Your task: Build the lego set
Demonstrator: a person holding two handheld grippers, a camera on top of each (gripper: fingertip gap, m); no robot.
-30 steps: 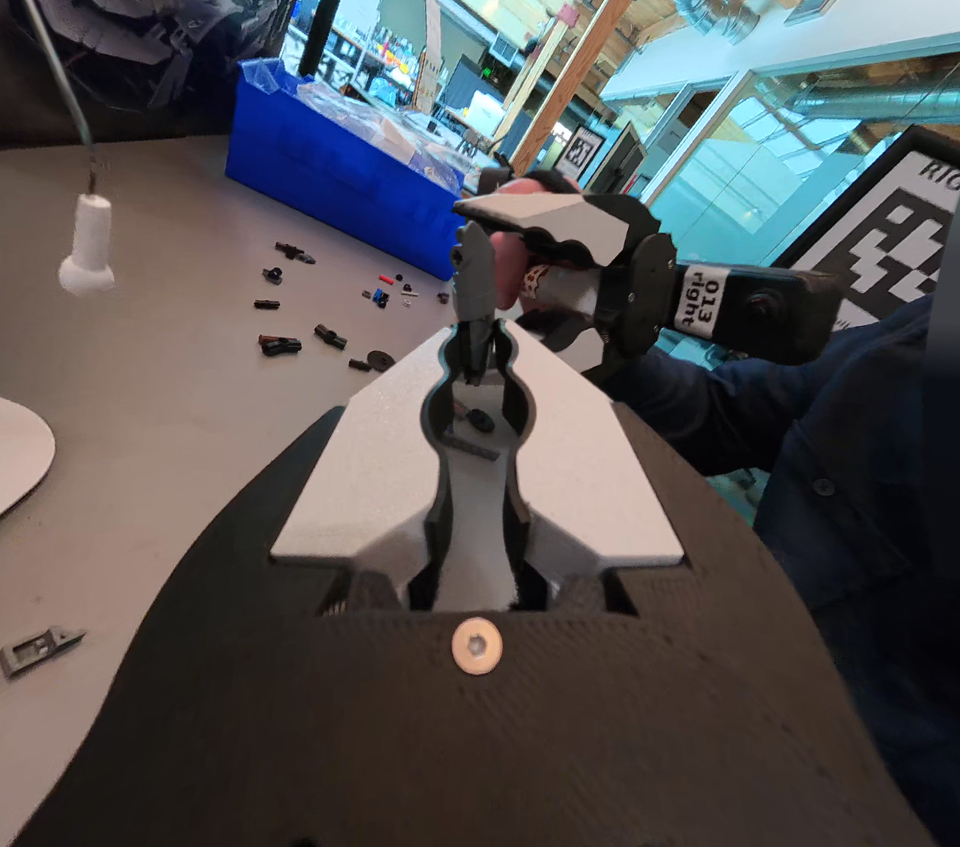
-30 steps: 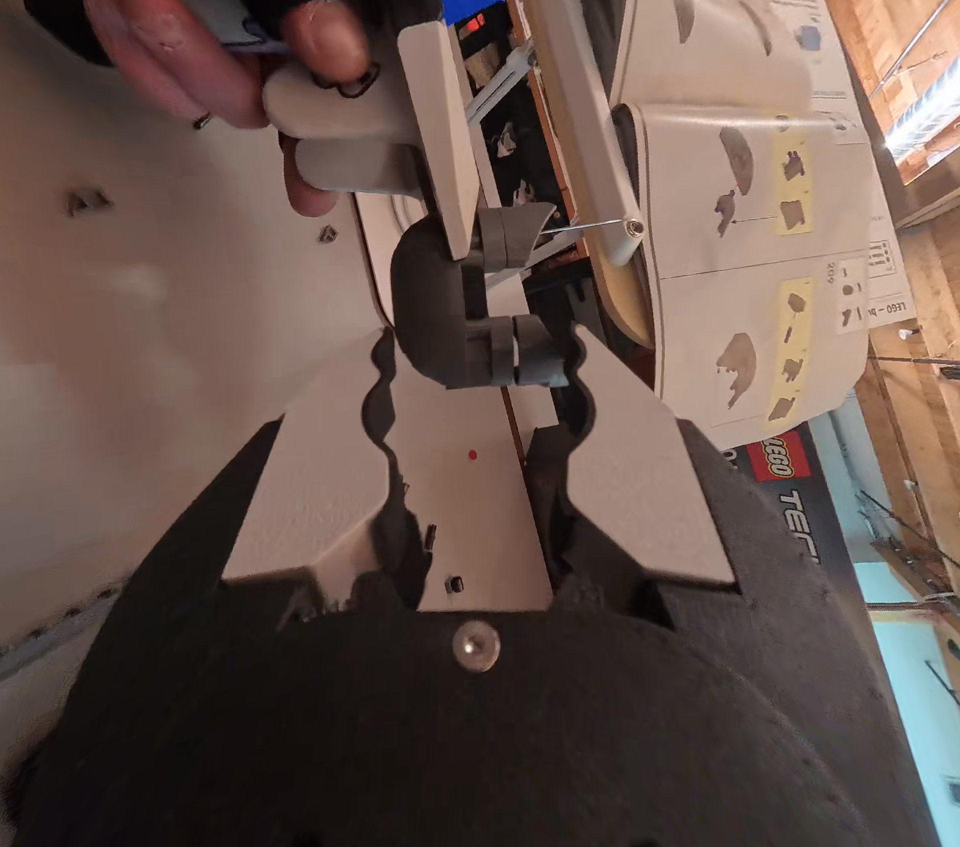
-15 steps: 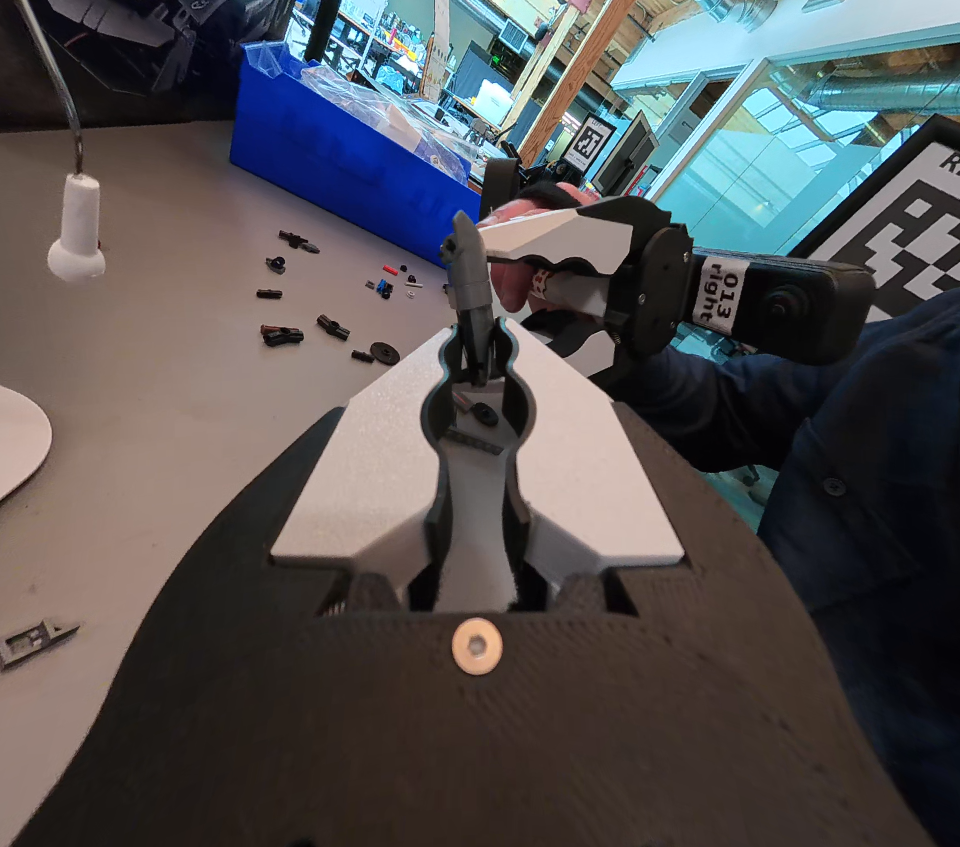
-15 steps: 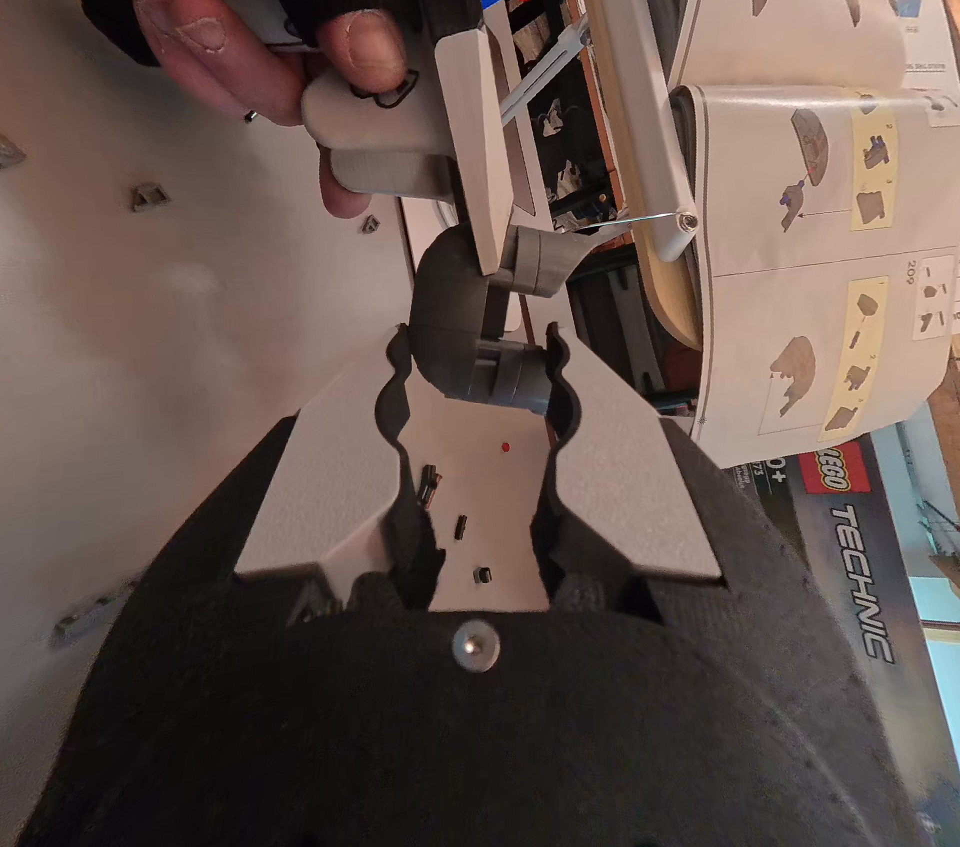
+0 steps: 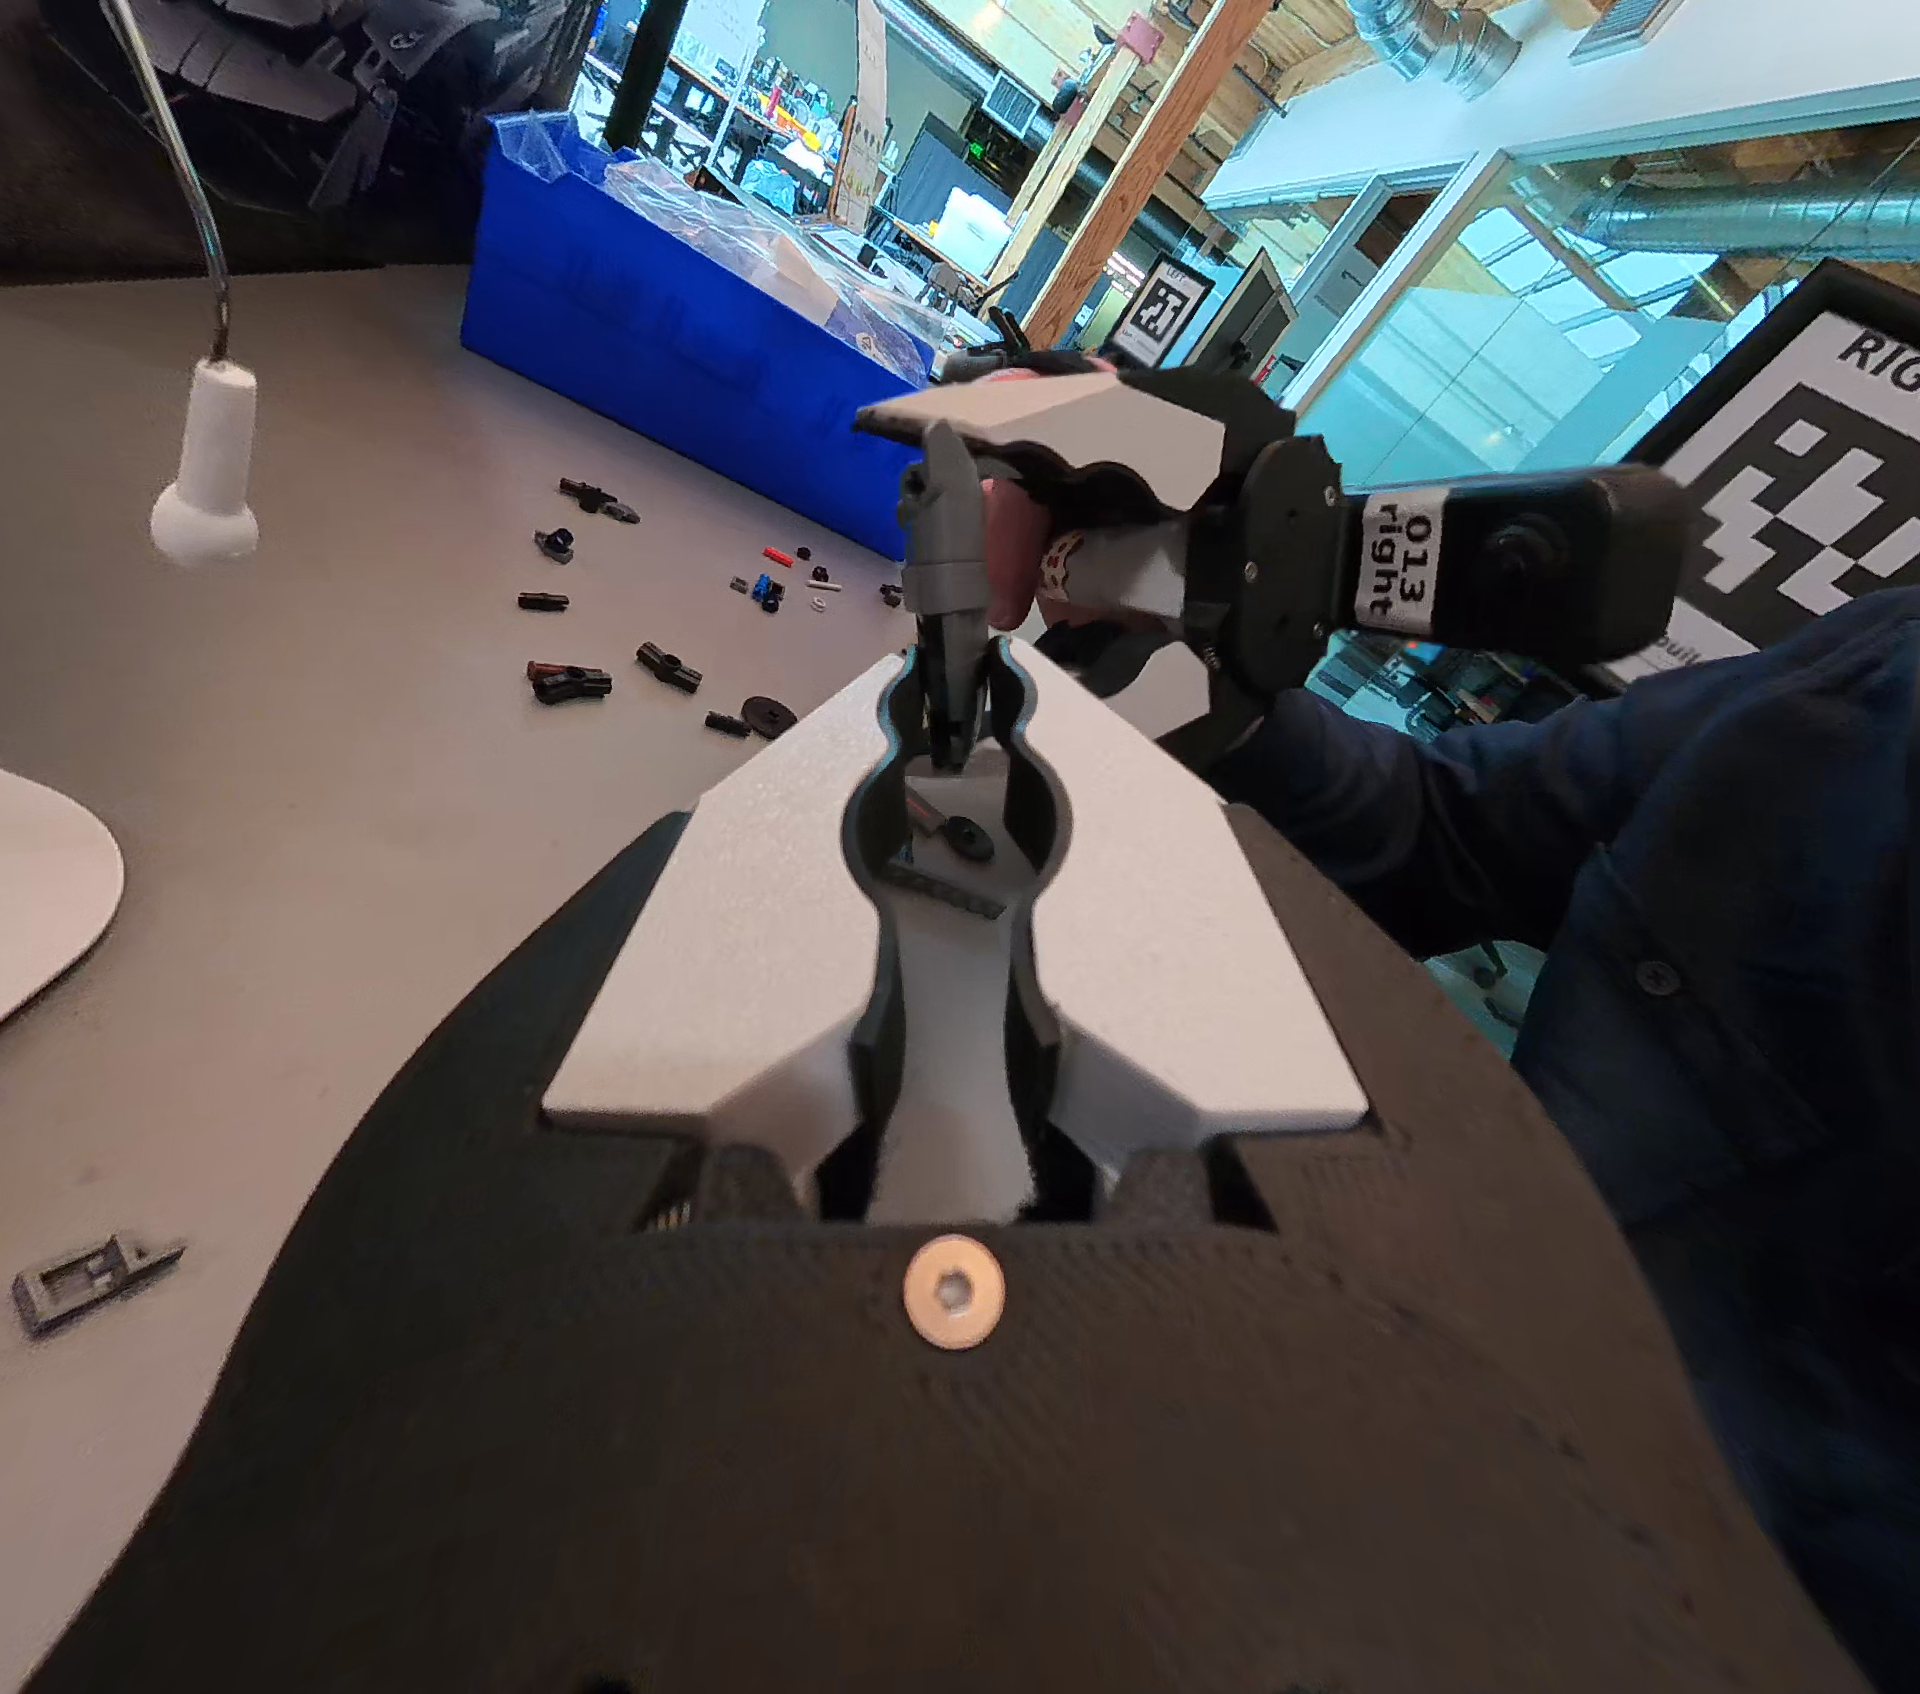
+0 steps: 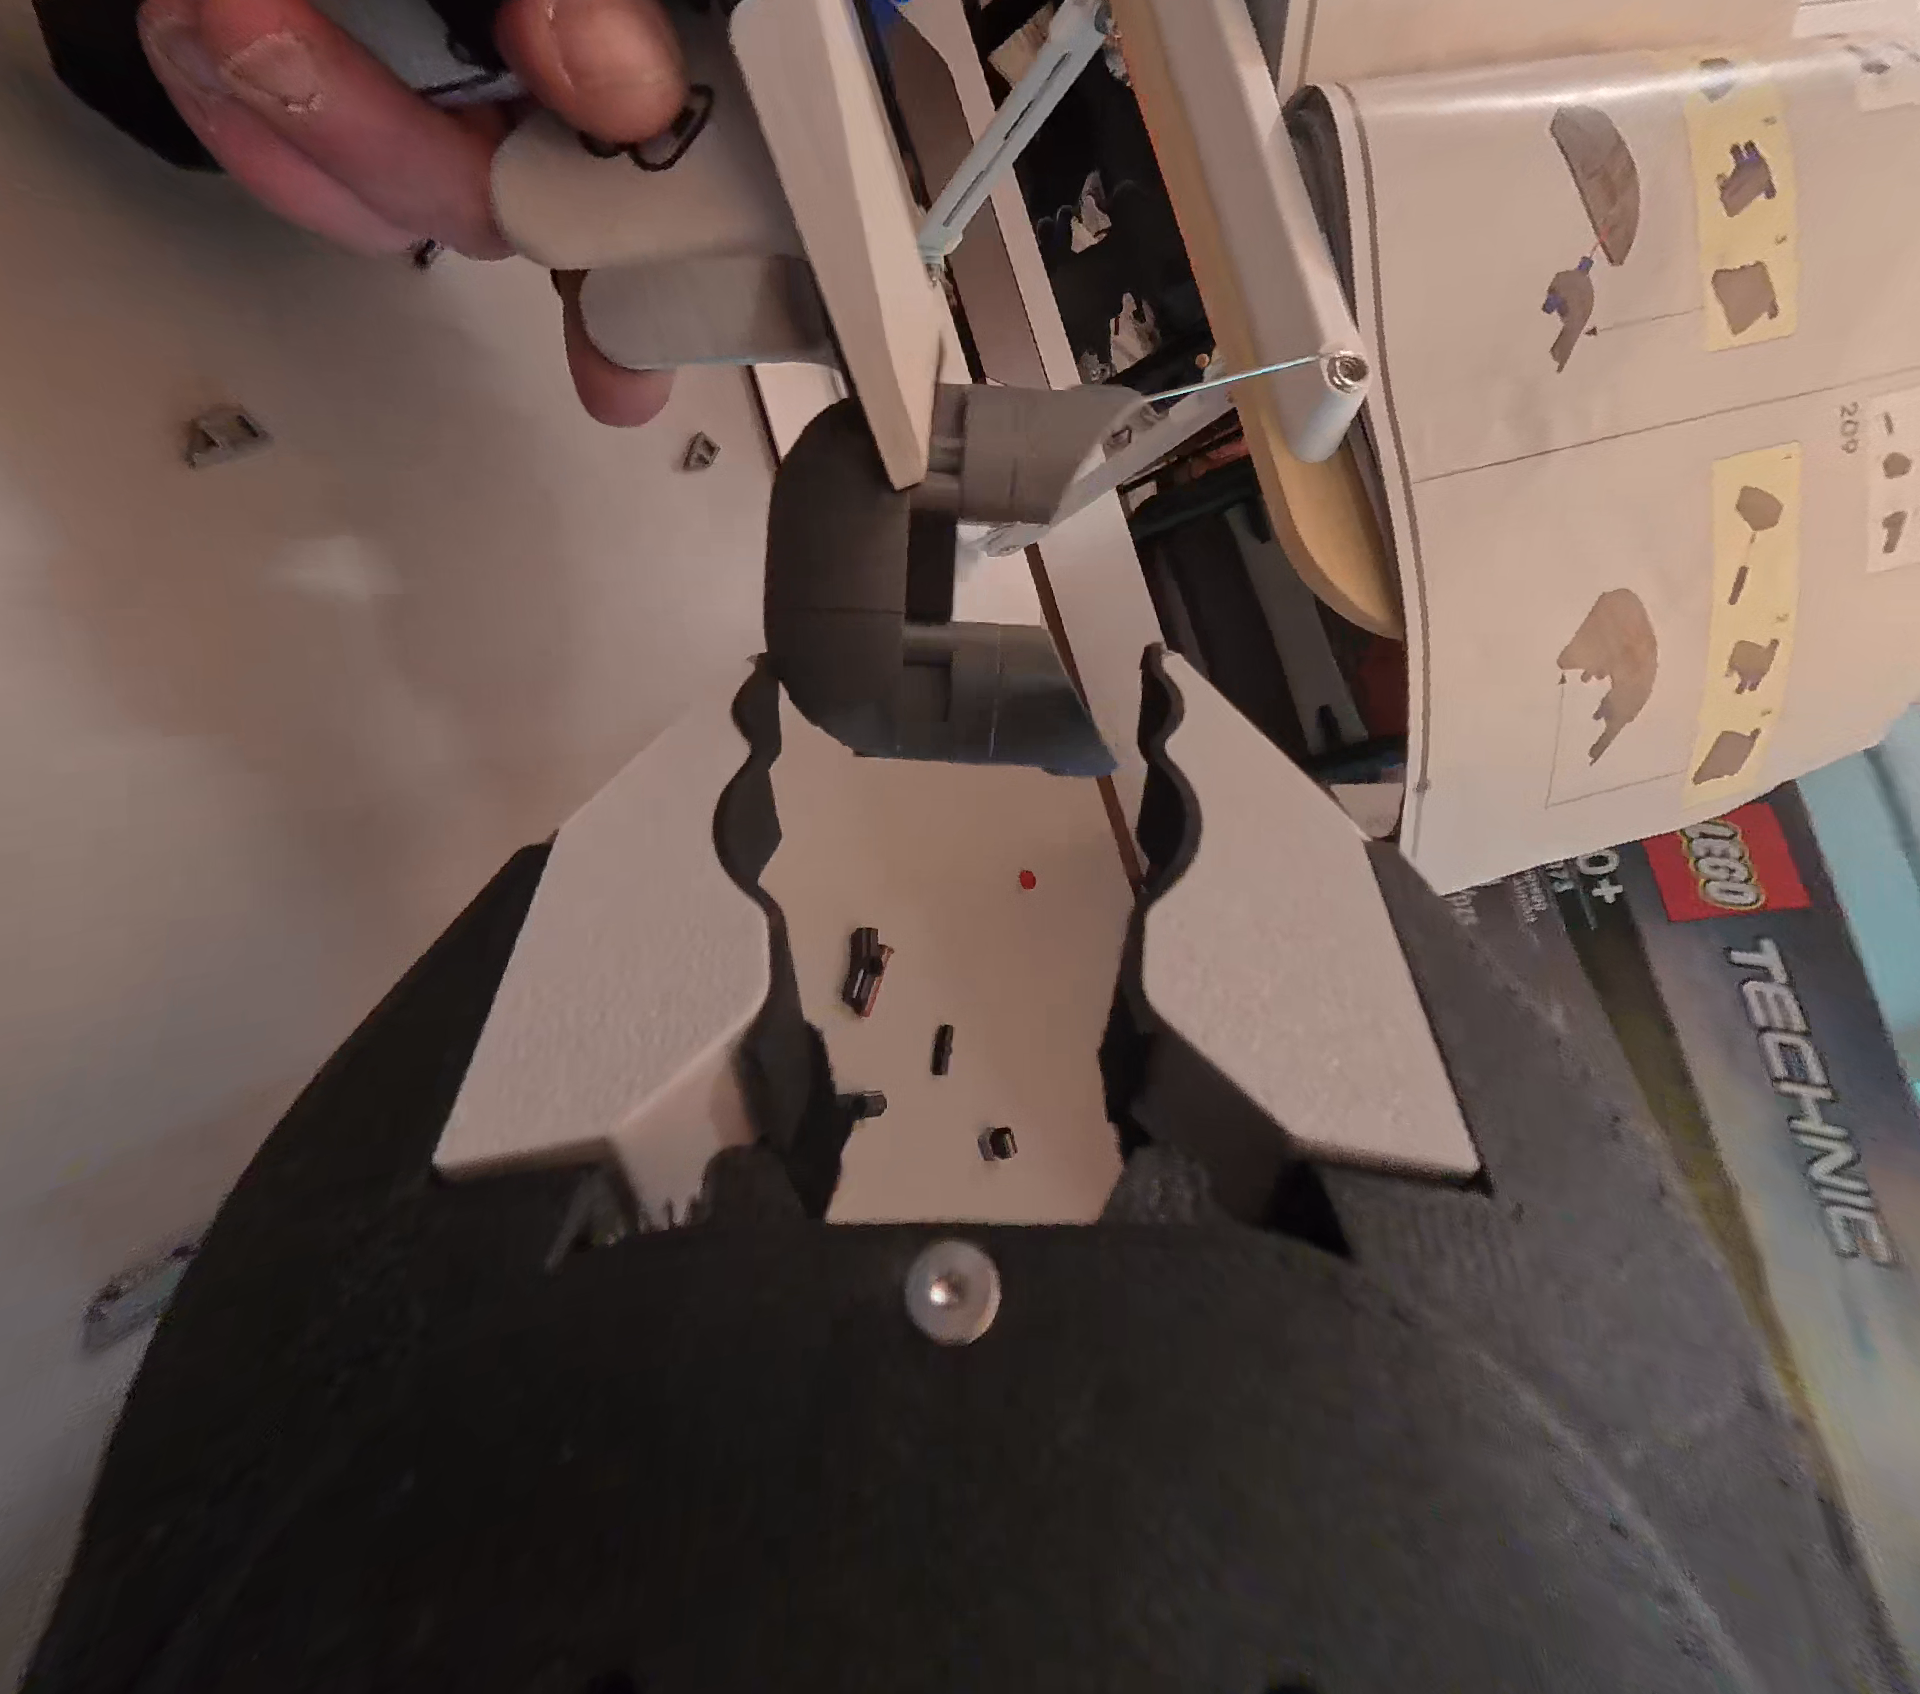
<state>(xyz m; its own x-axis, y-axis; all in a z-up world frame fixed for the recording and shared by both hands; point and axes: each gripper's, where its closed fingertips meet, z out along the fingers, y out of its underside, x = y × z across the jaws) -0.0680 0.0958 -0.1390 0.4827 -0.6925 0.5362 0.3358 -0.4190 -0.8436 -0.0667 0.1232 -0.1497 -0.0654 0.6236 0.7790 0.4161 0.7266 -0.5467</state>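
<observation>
the left claw is pinching the dark lower end of a grey lego assembly between its nearly closed fingertips, and the piece is standing upright above them; in the right wrist view the same assembly is showing as a dark curved part with lighter grey cylinders, and the left claw is gripping it from above. the right claw is sitting wide, its fingers lying on either side of the assembly's lower end without clearly touching it. small black and red lego pieces are lying scattered on the grey tabletop, near a blue bin holding clear plastic bags. an open instruction booklet is standing on a holder beside the set's box
</observation>
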